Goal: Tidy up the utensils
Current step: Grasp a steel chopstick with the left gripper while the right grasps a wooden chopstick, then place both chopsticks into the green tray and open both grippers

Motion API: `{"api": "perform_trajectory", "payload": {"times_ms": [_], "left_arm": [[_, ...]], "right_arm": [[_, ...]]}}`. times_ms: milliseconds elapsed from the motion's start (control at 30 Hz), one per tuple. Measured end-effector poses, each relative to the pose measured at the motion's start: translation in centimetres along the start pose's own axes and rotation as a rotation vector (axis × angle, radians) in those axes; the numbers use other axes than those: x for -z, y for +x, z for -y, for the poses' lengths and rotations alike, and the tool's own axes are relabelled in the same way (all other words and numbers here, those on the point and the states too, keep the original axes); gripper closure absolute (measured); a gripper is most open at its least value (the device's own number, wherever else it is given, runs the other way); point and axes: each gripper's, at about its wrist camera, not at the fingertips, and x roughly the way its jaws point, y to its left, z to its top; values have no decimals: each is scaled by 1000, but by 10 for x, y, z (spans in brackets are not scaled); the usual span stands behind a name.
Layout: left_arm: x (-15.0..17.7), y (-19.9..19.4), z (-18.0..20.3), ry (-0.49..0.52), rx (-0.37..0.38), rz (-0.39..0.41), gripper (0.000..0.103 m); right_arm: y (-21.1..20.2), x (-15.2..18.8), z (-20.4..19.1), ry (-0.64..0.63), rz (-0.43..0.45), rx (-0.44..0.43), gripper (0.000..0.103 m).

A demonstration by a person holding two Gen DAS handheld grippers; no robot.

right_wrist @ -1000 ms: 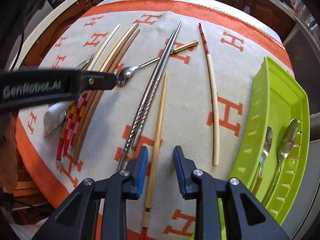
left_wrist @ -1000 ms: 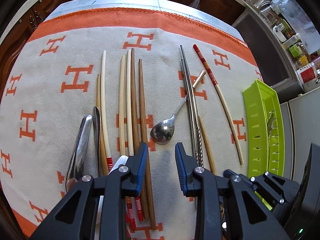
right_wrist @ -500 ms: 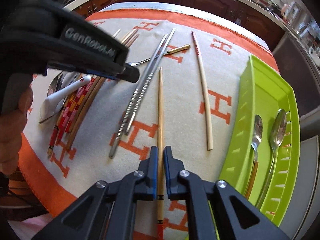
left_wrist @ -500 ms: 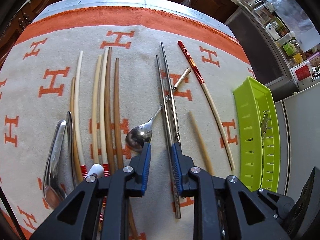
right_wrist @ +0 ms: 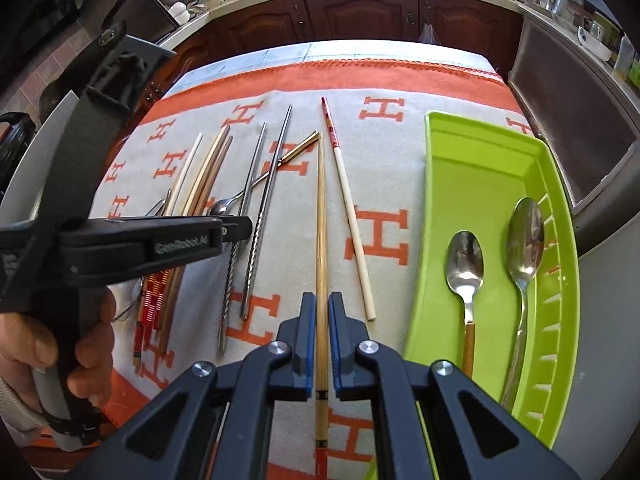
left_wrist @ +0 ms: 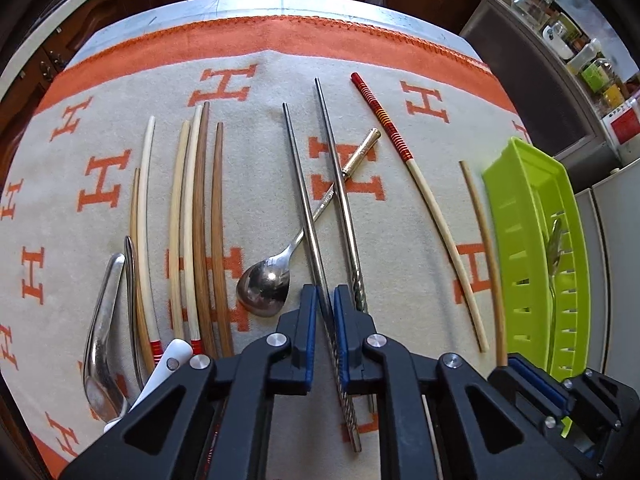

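Both pairs of jaws are closed on chopsticks. The left gripper [left_wrist: 326,300] has just been closing, and its blue pads [left_wrist: 309,312] now pinch a metal chopstick [left_wrist: 306,200] near its twisted grip end, which sticks out below the pads. The second metal chopstick [left_wrist: 340,196] lies just beside it on the cloth, to its right, its spiral end next to the right pad. A steel spoon with a gold-coloured handle end [left_wrist: 266,288] lies under both metal chopsticks, its bowl just left of the left gripper.

The right gripper [right_wrist: 321,312] is clamped on a bamboo chopstick [right_wrist: 320,220] that runs straight up between the pads; dark bands ring it below the jaws.

In the right wrist view the left gripper's side reads "GenRobot.AI" in pale letters, and a hand [right_wrist: 52,344] grips its handle.

Everything rests on a beige blanket with orange "H" letters and an orange border [left_wrist: 256,152]. To the left lie pale and brown wooden chopsticks [left_wrist: 200,220], some with red-striped ends, two metal spoons [left_wrist: 100,340] and a white handle. A cream chopstick with a red-and-yellow striped top [left_wrist: 420,184] lies between the metal pair and the bamboo one.

The lime-green plastic tray [right_wrist: 480,168] stands at the right edge, holding a wooden-handled spoon [right_wrist: 464,264] and a longer all-steel spoon [right_wrist: 524,240], side by side, bowls pointing away.
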Motion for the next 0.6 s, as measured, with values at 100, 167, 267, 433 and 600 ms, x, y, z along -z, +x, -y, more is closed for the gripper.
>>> {"api": "perform_trajectory", "payload": {"times_ms": [100, 167, 267, 433, 600], "left_arm": [[-1, 0, 5, -5, -25, -1, 100], [0, -4, 3, -43, -17, -1, 100], [0, -17, 2, -77, -7, 18, 100], [2, -52, 20, -77, 46, 48, 100], [3, -80, 56, -30, 136, 55, 100]], "right_arm": [[-5, -1, 8, 29, 3, -13, 97], [-9, -3, 14, 47, 11, -20, 97], [-19, -3, 22, 67, 35, -26, 97], [-36, -5, 40, 108, 71, -43, 97], [-48, -4, 64, 182, 81, -81, 96]]}}
